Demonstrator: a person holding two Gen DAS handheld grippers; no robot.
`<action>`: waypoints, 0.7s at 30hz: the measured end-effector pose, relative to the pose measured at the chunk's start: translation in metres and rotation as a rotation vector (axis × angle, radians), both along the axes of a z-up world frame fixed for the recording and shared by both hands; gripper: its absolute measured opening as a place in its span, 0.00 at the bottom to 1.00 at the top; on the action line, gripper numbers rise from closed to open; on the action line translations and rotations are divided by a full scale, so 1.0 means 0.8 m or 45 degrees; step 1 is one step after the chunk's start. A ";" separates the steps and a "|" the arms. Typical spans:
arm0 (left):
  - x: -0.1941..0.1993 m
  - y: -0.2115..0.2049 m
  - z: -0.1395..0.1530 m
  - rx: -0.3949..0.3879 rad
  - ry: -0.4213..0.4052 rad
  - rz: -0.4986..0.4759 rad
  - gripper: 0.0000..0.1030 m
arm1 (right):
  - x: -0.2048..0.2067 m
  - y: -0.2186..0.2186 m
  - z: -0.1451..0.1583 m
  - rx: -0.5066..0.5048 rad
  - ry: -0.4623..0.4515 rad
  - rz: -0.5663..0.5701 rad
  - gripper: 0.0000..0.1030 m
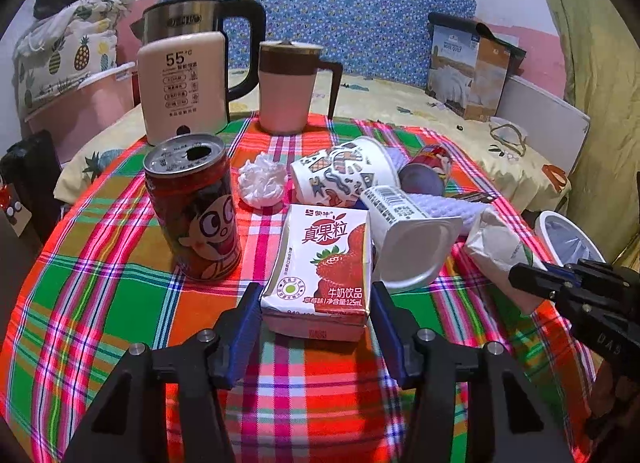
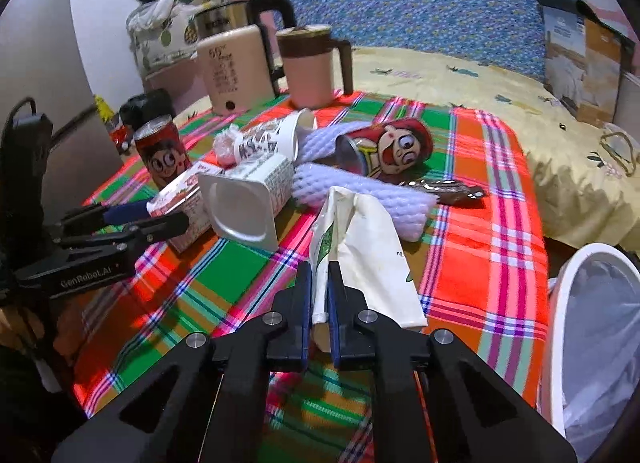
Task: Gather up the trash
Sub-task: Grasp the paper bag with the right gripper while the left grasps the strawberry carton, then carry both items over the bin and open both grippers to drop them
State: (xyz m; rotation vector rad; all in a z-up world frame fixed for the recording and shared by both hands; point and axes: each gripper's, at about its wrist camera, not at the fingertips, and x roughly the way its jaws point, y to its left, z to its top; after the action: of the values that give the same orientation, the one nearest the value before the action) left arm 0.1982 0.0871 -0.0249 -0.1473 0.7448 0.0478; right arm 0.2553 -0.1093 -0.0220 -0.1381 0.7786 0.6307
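Note:
A strawberry milk carton (image 1: 320, 267) stands on the plaid tablecloth (image 1: 120, 303). My left gripper (image 1: 314, 295) straddles its lower half, and the blue pads (image 1: 246, 319) lie against both of its sides. That gripper (image 2: 156, 215) also shows at the left of the right wrist view, at the carton (image 2: 182, 199). My right gripper (image 2: 320, 287) is shut on the near edge of a crumpled white paper bag (image 2: 368, 247), which lies by the table's right edge. The right gripper (image 1: 516, 275) enters the left wrist view from the right, at the bag (image 1: 496, 239).
Around them are an upright red can (image 1: 192, 207), a tissue wad (image 1: 262, 179), a tipped paper cup (image 1: 340, 171), a white yoghurt pot (image 2: 244, 203), a lying can (image 2: 384, 147), foam netting (image 2: 360, 191) and a brown wrapper (image 2: 444, 187). A lined white bin (image 2: 560, 303) stands off the table's right. Kettle (image 1: 184, 83) and mug (image 1: 288, 83) stand behind.

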 end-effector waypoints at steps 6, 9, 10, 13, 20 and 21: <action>-0.015 -0.011 0.012 0.017 -0.048 0.011 0.52 | -0.009 -0.012 0.012 0.060 -0.047 -0.028 0.09; -0.022 -0.013 0.024 0.016 -0.084 0.022 0.52 | -0.010 -0.019 0.017 0.083 -0.065 -0.047 0.09; -0.024 -0.014 0.028 0.012 -0.095 0.025 0.51 | -0.010 -0.021 0.019 0.089 -0.070 -0.057 0.09; -0.028 -0.019 0.040 0.007 -0.126 0.027 0.51 | -0.010 -0.031 0.024 0.118 -0.076 -0.081 0.09; -0.022 -0.047 0.052 -0.023 -0.155 -0.038 0.51 | -0.009 -0.052 0.027 0.147 -0.092 -0.148 0.09; -0.020 -0.053 0.053 -0.026 -0.154 -0.053 0.51 | -0.008 -0.056 0.027 0.148 -0.092 -0.159 0.09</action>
State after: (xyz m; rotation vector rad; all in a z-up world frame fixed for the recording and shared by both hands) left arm 0.1821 0.0443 0.0172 -0.1528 0.6271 -0.0085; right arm 0.2489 -0.1539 -0.0001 -0.0057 0.6734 0.5480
